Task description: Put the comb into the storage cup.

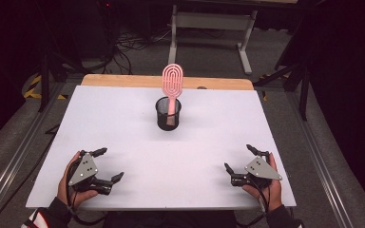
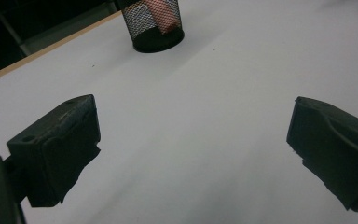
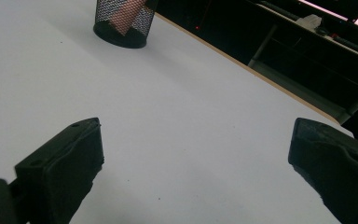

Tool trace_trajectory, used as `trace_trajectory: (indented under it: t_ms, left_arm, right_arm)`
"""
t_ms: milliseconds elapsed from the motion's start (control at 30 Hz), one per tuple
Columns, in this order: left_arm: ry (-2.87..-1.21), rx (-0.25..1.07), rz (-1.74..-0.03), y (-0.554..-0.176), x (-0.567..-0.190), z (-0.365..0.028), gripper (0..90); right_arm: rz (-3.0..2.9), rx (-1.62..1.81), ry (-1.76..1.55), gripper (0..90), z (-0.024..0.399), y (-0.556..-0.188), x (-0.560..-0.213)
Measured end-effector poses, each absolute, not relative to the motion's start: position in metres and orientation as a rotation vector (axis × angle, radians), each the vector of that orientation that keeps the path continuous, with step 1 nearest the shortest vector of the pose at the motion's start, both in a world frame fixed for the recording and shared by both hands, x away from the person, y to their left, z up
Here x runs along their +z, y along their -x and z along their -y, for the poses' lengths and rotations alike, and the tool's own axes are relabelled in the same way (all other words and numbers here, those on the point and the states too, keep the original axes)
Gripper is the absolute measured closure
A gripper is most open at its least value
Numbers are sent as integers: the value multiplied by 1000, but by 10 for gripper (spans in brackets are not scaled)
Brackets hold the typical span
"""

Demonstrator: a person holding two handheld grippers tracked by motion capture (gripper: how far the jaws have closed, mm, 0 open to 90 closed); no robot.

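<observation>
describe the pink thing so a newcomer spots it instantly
Start at the white table, then find the black mesh cup standing alone toward its far middle. The pink hairbrush stands handle-down inside it, its oval looped head rising above the rim: the table's one coloured item.

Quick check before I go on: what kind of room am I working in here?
Probably a lab or recording workspace, not a home: a bare white board on a table, loose cables on grey carpet behind it, and a metal desk frame in the dark background.
</observation>
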State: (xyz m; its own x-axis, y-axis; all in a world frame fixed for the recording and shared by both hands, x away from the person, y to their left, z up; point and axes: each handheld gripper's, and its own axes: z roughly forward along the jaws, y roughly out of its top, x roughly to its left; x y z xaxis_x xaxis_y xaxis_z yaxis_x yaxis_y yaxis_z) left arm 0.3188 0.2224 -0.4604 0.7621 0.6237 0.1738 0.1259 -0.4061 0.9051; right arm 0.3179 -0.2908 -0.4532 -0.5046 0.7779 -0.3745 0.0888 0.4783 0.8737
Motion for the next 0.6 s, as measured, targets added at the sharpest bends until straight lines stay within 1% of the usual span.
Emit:
trace_trajectory:
  t_ms: [600]
  left_arm:
    - [-1945,616,-575,-321,-460,-222,37]
  right_arm:
    - [-1914,1064,-720,37,291,-319,-454]
